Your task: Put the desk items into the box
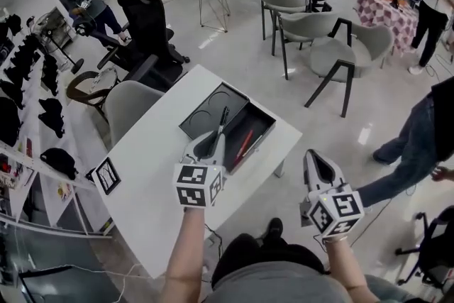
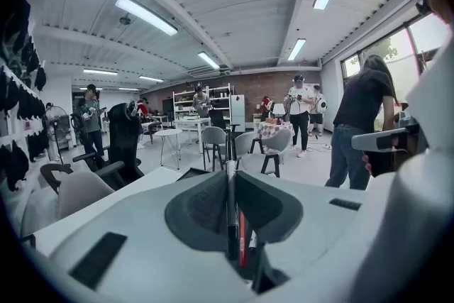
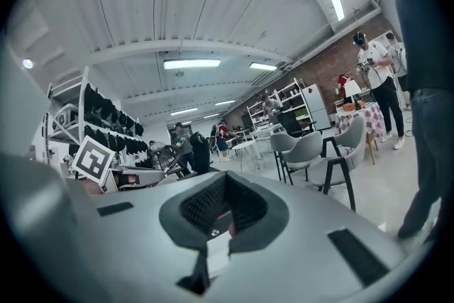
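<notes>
Jaws of the left claw stand narrow and press on a black pen, which runs straight out along them toward 12 o'clock. In the head view this claw sits over the far half of the white desk. The pen's free end reaches over the black box, about where the tray meets its lid. The lid lies flat and open at 11 o'clock from the claw, touching the tray's side, with two round hollows in it. Inside the tray, at 1 o'clock from the claw, a red pen lies lengthwise; the left gripper view shows it just beneath the held pen. The left forearm comes up bare from 6 o'clock, wrist level, with the marker cube facing the head camera. The right claw is at 4 o'clock from the left one, well apart and past the desk's near right edge, over the floor. Its own view shows its jaws together with nothing between them. A square marker card rests at the desk's edge at 9 o'clock.
</notes>
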`<state>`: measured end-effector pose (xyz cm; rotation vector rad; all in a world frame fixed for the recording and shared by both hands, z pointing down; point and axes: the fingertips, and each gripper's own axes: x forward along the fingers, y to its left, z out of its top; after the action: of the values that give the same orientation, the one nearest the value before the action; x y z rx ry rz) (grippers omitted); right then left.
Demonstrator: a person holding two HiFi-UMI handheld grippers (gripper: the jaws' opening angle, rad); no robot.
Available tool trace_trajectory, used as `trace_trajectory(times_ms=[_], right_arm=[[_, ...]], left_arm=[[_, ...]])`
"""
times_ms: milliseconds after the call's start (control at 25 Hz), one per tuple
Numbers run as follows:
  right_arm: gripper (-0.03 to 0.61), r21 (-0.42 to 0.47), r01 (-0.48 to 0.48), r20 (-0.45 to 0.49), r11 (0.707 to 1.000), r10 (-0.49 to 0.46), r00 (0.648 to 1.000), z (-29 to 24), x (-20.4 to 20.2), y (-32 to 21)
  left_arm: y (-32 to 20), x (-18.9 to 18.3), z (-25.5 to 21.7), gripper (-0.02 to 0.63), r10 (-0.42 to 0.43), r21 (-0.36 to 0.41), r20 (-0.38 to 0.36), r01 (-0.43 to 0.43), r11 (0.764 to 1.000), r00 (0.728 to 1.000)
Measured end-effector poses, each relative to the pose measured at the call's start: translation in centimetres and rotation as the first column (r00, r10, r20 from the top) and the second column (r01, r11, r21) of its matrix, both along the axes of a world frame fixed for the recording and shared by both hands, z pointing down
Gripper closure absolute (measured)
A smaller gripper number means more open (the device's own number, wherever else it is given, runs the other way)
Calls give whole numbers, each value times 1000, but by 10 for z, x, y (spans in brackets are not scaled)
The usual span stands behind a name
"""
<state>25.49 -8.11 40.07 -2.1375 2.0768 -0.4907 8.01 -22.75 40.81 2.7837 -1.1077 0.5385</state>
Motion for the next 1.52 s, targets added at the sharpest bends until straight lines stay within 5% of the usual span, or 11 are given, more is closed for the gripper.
trace_trajectory(times_ms=[1080, 1520], right_arm=[[575, -43, -14, 5, 999, 14, 1000, 8, 20, -52], [575, -73, -20, 6, 997, 21, 1000, 17, 26, -65]], left_arm=[[-52, 30, 51, 568, 117, -87, 117, -107, 990, 986], [-57, 53, 96, 568, 209, -151, 228, -177, 973, 951]])
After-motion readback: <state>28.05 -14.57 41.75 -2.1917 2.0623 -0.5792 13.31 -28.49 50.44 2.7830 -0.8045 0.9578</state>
